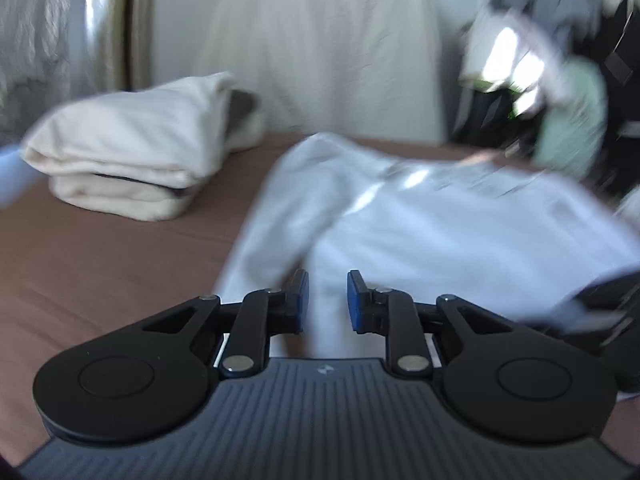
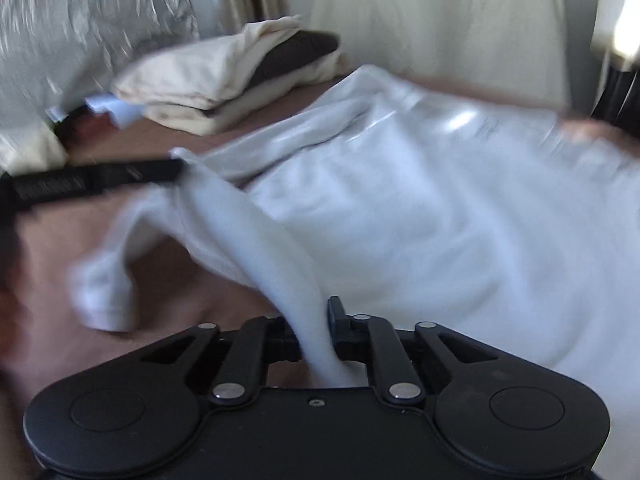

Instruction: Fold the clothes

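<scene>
Left tongs [image 1: 327, 300]: gripping a fold of the white garment [image 1: 440, 232]; cloth fills the narrow gap between the blue pads [image 1: 355, 304]. In the right wrist view these tongs [image 2: 176, 170] come in from the left edge and meet the garment at a raised corner.
Right tongs [image 2: 316, 336]: clamped on a thick roll of the same white garment [image 2: 420, 208], which rises out of the jaws and drapes away to the left.
Garment: spread over the brown bed surface [image 1: 100, 264], its main body right of centre, one sleeve [image 2: 104, 280] hanging loose down to the left with its cuff resting on the bed.
Garment edges: the far edge lies near the back of the bed; the right edge runs out of the picture in both views. Blur hides the hems.
Folded stack [image 1: 132, 152]: cream pieces with a dark layer between them, at the far left of the bed, apart from the garment.
Open room: bare brown bed between the stack and the garment's left edge, and in front of the stack towards the left tongs.
Right-hand clutter [image 1: 560, 92]: a dark heap with pale and green cloth, close by the garment's far right corner; too blurred to name.
Backdrop: pale curtain [image 1: 328, 48] behind the bed.
</scene>
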`<state>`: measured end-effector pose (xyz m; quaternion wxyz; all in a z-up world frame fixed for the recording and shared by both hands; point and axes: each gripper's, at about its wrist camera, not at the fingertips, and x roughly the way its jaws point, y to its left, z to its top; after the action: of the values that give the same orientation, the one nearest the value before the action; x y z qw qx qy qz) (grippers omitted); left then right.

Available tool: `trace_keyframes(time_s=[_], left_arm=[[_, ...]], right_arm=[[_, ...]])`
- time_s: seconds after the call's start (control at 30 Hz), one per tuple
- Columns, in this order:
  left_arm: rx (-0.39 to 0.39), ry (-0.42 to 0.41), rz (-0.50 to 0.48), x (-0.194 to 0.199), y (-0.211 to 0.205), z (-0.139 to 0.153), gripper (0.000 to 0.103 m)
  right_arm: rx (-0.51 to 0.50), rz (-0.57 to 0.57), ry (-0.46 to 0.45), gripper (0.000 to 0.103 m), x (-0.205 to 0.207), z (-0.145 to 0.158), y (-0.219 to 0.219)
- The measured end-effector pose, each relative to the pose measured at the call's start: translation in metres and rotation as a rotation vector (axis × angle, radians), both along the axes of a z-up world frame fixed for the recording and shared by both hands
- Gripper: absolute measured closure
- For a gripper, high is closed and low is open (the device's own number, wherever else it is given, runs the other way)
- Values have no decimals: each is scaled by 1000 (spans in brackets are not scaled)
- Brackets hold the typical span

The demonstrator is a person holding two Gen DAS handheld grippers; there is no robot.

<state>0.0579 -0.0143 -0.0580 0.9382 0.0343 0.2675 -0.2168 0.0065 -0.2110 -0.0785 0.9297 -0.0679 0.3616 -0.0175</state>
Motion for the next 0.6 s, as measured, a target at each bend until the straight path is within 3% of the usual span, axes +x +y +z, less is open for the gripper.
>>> trace_keyframes(time_s=[0.03,0.13,0.2,0.27,0.37,0.47,0.6], left_arm=[[-7,29,8,6,3,-4,85],[-63,111,33,16,15,-11,85],[-90,135,41,18,20,-12,85],[-114,158,36,19,20,-14,83],[-135,196,15,19,17,-17,79],[-127,209,-17,16,10,-19,79],[-130,220,-55,11,4,-21,75]], right_arm=[[-80,-16,-3,87,4,-6,-1],[16,-67,26,85,12,-13,-23],[95,-119,22,76,13,-13,-36],[155,-176,4,57,8,-14,-47],[223,-232,-8,48,0,-18,-57],[265,-336,-20,44,-8,-23,-62],[276,-389,-28,44,-14,-22,-68]])
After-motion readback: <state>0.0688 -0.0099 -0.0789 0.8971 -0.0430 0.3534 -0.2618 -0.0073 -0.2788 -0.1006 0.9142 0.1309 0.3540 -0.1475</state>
